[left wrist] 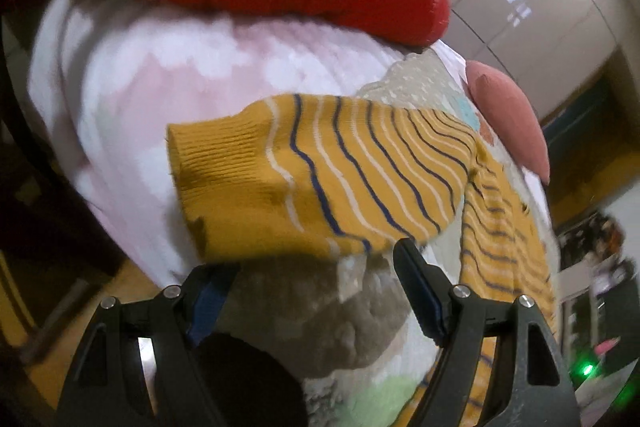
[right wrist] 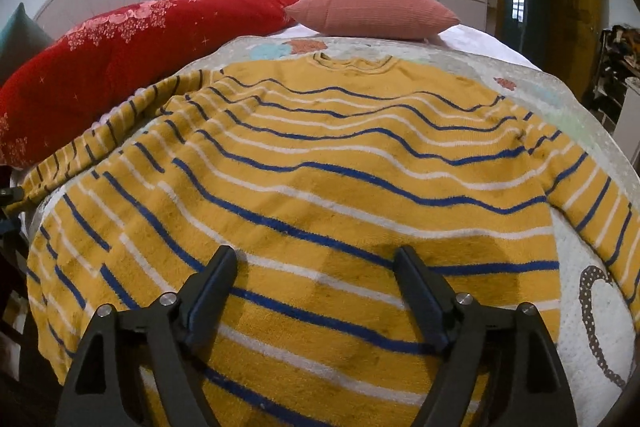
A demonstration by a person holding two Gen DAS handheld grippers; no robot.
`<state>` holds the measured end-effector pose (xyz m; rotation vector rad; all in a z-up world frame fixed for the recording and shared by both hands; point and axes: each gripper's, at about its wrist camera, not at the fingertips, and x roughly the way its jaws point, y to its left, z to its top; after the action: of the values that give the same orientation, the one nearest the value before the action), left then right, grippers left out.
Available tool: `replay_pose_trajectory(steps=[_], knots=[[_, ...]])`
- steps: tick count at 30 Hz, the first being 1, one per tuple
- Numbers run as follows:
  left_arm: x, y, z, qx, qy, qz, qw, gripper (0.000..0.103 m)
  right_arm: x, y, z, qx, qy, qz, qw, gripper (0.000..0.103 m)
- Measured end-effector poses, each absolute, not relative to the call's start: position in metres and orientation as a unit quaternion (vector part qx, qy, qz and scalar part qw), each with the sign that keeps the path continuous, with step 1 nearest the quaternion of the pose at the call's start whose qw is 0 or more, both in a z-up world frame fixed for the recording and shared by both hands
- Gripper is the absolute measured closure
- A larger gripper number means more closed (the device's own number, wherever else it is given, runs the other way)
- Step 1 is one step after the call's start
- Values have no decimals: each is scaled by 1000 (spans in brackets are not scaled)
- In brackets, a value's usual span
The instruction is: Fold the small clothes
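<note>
And here's the yellow striped sweater (right wrist: 320,163), spread flat on the pale quilt (right wrist: 580,107), neckline toward the pink cushion (right wrist: 374,11) and hem toward the camera. The right gripper (right wrist: 316,267) hangs over the lower body of the sweater, jaws spread wide, nothing pinched between them; its fingers cast a shadow on the knit, though whether the tips touch the fabric is hard to judge. The sweater's hem runs out of the bottom of the picture, cut off behind the gripper's frame. One sleeve trails off toward the long red pillow (right wrist: 120,59); the other drapes down the far side of the sweater, its cuff out of frame.

Over to the left wrist view, heavily blurred. The left gripper (left wrist: 316,259) stands wide too, empty, just short of the sleeve (left wrist: 320,179), whose plain ribbed cuff (left wrist: 208,163) lies on a pink-and-white blanket (left wrist: 132,99). The lower edge of the sleeve disappears behind the fingertips. A dark round shape sits between the fingers at the bottom; what it is can't be made out.
</note>
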<state>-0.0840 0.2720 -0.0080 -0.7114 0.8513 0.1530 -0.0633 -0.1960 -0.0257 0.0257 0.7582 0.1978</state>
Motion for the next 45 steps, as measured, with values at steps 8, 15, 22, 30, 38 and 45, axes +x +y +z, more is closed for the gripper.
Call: replay_pose_trajectory(steps=[8, 15, 22, 30, 38, 45], knots=[[-69, 304, 1, -350, 380, 105, 850, 95, -62, -191, -26, 0, 371, 87, 925, 16], [-51, 322, 70, -250, 327, 166, 896, 98, -61, -191, -27, 0, 372, 84, 924, 15], [-9, 290, 154, -152, 277, 169, 934, 99, -77, -210, 6, 77, 384, 131, 911, 16], [47, 102, 182, -83, 296, -43, 950, 99, -119, -257, 13, 127, 379, 119, 909, 16], [78, -122, 113, -49, 386, -235, 891, 99, -156, -341, 4, 229, 367, 45, 901, 16], [88, -187, 34, -48, 483, -285, 827, 78, -166, -390, -9, 301, 370, 11, 879, 16]])
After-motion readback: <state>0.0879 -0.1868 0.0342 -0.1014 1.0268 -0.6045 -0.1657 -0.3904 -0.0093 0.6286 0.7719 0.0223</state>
